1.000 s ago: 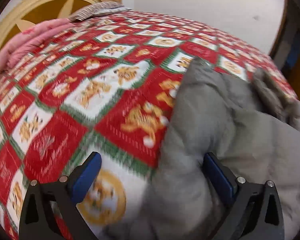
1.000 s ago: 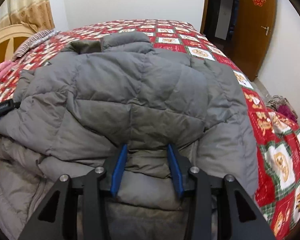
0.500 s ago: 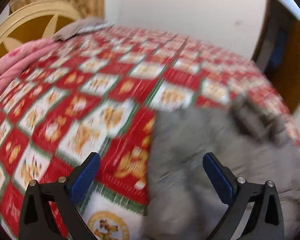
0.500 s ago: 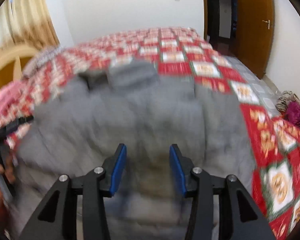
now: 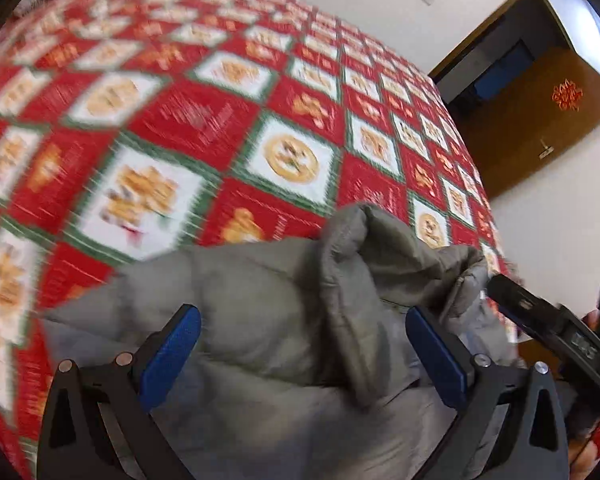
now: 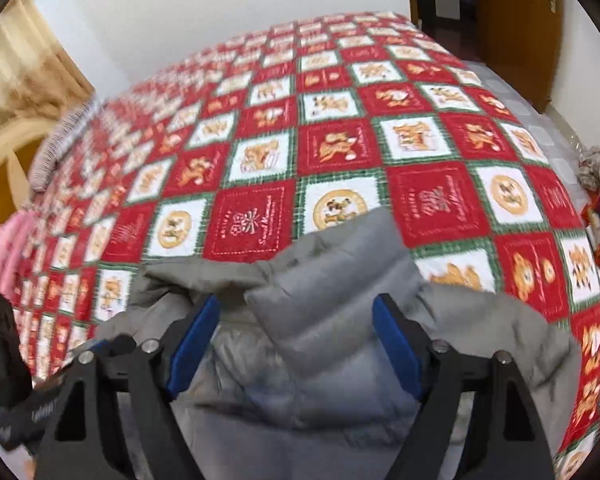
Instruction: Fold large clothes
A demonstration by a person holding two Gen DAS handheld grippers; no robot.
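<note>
In the left wrist view, the left gripper [image 5: 302,350] stands wide open over the grey padded jacket [image 5: 268,320]. The blue pads [image 5: 172,356] are far apart and do not press the cloth, though a raised fold of the jacket sits between them. The jacket lies on the red and white patterned bedspread [image 5: 204,120], at its near edge. To the right of the jacket, part of the right gripper [image 5: 556,336] shows as a dark bar. A brown door [image 5: 540,120] stands beyond the bedspread.

In the right wrist view, the right gripper [image 6: 296,334] has its jaws opening. A puffy fold of the jacket [image 6: 332,300] is between the pads, but they do not squeeze it. The jacket lies bunched on the near edge of the bedspread [image 6: 340,120].
</note>
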